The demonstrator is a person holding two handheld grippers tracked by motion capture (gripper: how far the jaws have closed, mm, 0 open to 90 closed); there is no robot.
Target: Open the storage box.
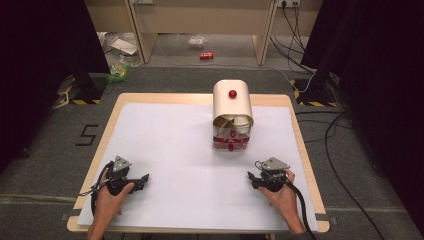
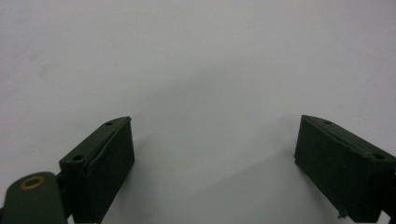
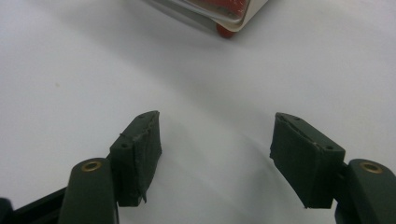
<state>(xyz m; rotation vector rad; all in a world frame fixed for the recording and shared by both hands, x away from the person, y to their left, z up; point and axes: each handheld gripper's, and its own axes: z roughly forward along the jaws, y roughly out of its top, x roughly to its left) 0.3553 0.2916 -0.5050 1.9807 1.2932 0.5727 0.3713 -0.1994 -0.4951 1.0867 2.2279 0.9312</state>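
Both hand-held grippers wide and empty; cream box upper centre of the high view.

Your left hand-held gripper [image 1: 146, 177] and right hand-held gripper [image 1: 249, 175] rest low on the white sheet [image 1: 165, 135]. The cream box [image 1: 232, 112] stands apart, near the bench [image 1: 112, 107] far edge; a hard push could topple it. Open room lies centre-left.

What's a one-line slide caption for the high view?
Left tool and right tool, both open and empty, rest on the white sheet near a cream roll-top box with a red knob.
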